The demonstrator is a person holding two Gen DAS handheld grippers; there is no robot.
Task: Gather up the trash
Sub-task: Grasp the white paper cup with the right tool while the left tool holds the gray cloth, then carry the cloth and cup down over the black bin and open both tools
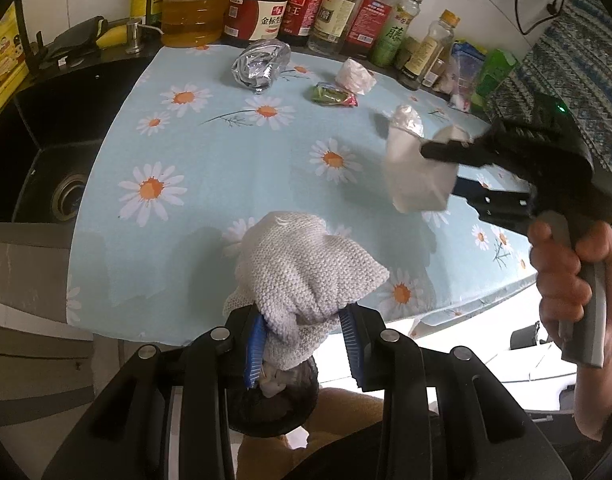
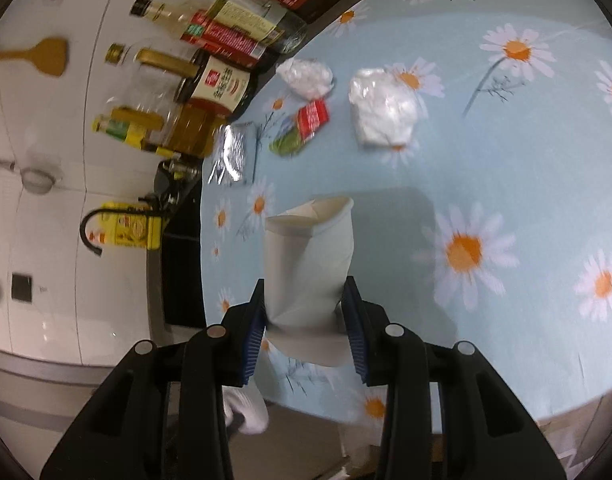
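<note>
My left gripper (image 1: 304,312) is shut on a white knitted cloth (image 1: 302,260) at the table's near edge. Under it sits a black round container (image 1: 266,412) with white scraps inside. A crushed white paper cup (image 2: 309,260) is pinched between the pads of my right gripper (image 2: 304,284), held above the daisy tablecloth (image 2: 505,180). In the left wrist view, that cup (image 1: 413,176) and the right gripper (image 1: 439,170) hang at the right. On the cloth lie a silver foil bag (image 1: 260,64), a green-red wrapper (image 1: 331,94), a crumpled white wad (image 1: 355,74) and a white plastic bundle (image 2: 381,110).
A row of oil and sauce bottles (image 1: 266,12) lines the back of the table. A black sink (image 1: 46,160) lies to the left of the cloth. A person's hand (image 1: 561,264) grips the right gripper's handle.
</note>
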